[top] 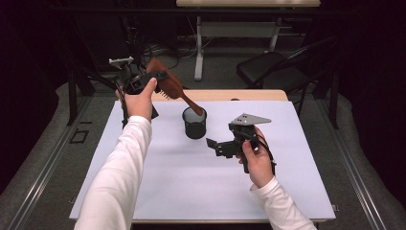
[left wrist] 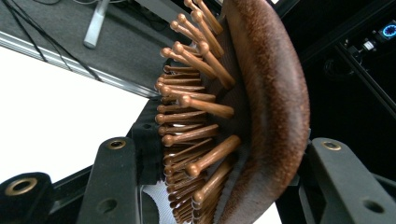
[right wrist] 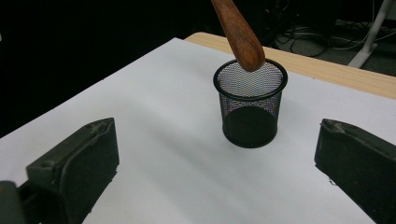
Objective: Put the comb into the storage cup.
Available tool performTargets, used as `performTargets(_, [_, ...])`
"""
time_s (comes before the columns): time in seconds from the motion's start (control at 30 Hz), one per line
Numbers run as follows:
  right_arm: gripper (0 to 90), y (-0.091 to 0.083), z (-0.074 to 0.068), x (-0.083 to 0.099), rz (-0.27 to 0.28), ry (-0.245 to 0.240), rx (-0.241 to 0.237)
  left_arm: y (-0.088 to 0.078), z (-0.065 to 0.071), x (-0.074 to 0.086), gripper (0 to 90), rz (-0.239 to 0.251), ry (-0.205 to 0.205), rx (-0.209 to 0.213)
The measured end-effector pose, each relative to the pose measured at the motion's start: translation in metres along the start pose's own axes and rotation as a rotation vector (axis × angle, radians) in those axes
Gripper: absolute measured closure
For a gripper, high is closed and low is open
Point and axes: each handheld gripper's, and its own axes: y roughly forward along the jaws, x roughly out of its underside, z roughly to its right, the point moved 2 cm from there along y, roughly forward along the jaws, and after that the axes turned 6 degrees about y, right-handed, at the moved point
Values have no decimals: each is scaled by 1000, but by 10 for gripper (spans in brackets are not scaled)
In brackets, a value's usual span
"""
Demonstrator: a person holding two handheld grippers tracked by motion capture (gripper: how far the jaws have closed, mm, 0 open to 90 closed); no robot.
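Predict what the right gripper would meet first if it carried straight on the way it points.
Probably the black mesh cup, centred ahead of the open right gripper; only white table cover lies between.

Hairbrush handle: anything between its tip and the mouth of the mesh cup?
Nothing visible. The hairbrush, clamped by its head in the left gripper, has its handle tip at the open rim of the mesh cup. The right gripper is open and apart from the cup.

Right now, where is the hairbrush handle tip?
In the high view, the hairbrush slants from the left gripper, handle tip at the mesh cup rim.
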Motion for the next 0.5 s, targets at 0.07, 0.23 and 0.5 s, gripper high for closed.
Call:
performTargets(0.07, [0, 0, 0, 0, 1, -3, -1, 0, -1, -1, 486, 0, -2, -3])
performTargets(0.23, [0, 0, 0, 0, 1, 0, 0, -1, -4, -1, 486, 0, -3, -7])
performTargets(0.5, [0, 1, 0, 1, -3, -6, 1, 1, -10, -1, 484, -5, -14, -16])
